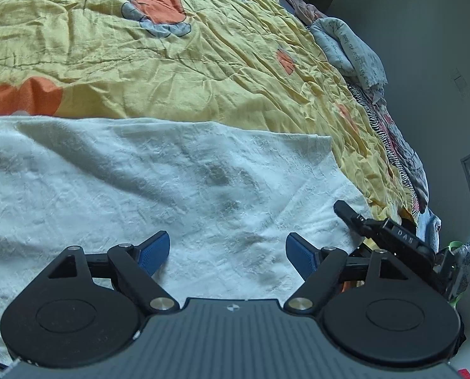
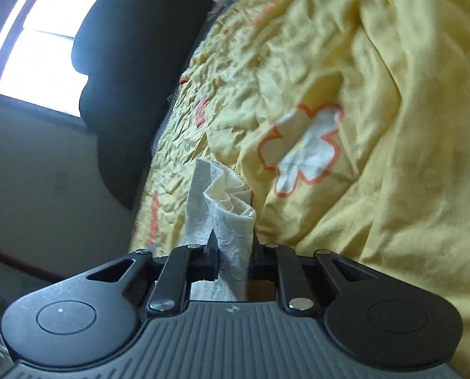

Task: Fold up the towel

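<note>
- One white nubby towel (image 1: pixel 178 195) lies on a creased yellow sheet (image 1: pixel 203 63).
- Left gripper (image 1: pixel 228 251) jaws spread wide above it.
- Right gripper (image 2: pixel 233 246) pinches a bunched towel fold.

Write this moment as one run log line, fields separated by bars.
left gripper open above towel | right gripper shut on towel edge | towel on yellow bedsheet | fold not finished
</note>
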The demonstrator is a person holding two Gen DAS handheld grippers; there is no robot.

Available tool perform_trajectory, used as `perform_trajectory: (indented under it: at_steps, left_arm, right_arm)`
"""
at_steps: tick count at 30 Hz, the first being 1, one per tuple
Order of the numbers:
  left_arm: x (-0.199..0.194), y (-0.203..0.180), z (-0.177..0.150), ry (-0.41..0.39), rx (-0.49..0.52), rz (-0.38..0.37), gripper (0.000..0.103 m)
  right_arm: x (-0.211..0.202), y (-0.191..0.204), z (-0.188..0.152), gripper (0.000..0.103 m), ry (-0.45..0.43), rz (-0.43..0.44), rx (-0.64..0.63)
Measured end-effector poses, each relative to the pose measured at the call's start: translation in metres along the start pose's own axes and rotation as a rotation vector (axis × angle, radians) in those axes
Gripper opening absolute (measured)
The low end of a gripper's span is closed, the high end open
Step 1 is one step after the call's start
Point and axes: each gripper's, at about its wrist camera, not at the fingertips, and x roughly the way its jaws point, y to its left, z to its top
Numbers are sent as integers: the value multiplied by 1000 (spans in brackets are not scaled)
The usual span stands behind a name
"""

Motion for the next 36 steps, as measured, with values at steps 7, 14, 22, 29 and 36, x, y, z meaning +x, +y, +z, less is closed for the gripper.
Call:
perform_trajectory:
  at_steps: [7,14,22,29,36]
  left_arm:
    - [6,-26,35,-25,-37,-147,82]
    - [37,-58,39,42,-25,-223,83]
    - [38,-32,34,-16,-63,-81,7]
    - [-33,-12,23,-95,61,-42,6]
    - [-83,87,10,-87,-81,59,6]
  right_arm:
    - [-3,113,-77,14,-87,-211,-995]
    - [-3,136,-143,13,-108,-188,-1377]
    - [-5,142,-161,13,-95,-173,-1442]
    - [-16,176,-205,14,-50,-40,-1490]
    - [3,215,-262,14,112,131,-1474]
